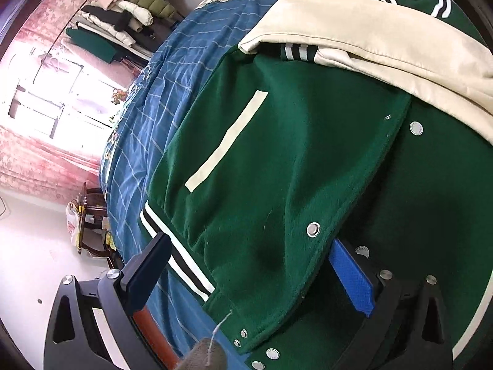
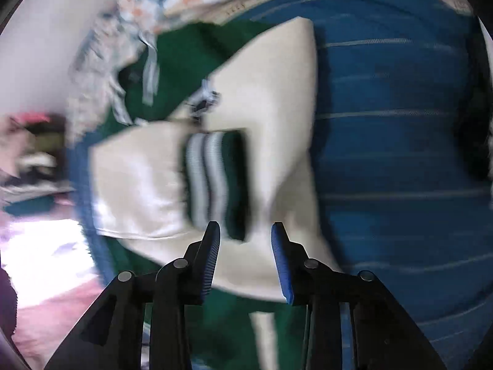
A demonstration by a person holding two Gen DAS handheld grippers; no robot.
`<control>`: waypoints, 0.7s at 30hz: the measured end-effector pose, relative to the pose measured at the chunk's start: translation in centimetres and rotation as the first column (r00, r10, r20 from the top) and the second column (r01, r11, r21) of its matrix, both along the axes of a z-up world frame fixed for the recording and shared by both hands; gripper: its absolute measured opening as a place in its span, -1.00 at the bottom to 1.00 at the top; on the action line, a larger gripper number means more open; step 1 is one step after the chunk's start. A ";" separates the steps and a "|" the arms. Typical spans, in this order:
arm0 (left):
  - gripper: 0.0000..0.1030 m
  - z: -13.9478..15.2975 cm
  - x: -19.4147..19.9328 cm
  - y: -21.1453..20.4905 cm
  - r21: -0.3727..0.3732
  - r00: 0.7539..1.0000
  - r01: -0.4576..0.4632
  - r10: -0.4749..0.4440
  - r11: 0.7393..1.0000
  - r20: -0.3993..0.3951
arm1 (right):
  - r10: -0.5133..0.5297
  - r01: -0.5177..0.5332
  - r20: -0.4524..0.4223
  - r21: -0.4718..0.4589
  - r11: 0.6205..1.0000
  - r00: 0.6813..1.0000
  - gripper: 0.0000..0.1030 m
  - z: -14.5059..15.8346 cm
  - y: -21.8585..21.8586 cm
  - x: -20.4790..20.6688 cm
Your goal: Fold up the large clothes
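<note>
Green jacket (image 1: 277,141) flat on bed, cream sleeves (image 1: 385,40) folded across.

Left gripper (image 1: 246,256): black frame, silver screws; blue pad; right gripper (image 2: 246,231): black, blue ribbed pads.

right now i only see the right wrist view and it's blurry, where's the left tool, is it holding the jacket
Observer: The left tool is wide open and straddles the lower front panel of the green varsity jacket. It is not clamped.
Operator: is the front snapped shut down there
Observer: No. The snap button near the hem is undone, and the panel edge lies loose.
Operator: which finger is by that edge
Observer: The blue-padded finger. The panel edge overlaps its tip.
</note>
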State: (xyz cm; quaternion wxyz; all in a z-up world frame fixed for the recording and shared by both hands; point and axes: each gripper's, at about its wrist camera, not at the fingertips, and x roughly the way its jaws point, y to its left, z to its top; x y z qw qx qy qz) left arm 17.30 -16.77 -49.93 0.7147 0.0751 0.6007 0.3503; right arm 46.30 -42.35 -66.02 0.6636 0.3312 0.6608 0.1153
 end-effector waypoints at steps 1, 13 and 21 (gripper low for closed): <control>1.00 0.0 0.0 0.0 -0.001 1.000 -0.002 0.002 1.000 0.001 | 0.004 -0.004 0.017 0.006 1.000 1.000 -0.02 0.1 0.5 0.3; 1.00 0.7 -0.7 -0.6 0.022 1.000 0.006 -0.006 1.000 0.019 | 0.201 -0.134 0.135 -0.390 0.911 0.970 -0.87 -0.3 6.1 4.4; 1.00 1.0 -1.9 -0.9 0.026 1.000 0.001 -0.002 1.000 0.009 | 0.149 -0.133 0.039 -0.267 0.954 0.988 -0.48 -1.8 3.3 5.0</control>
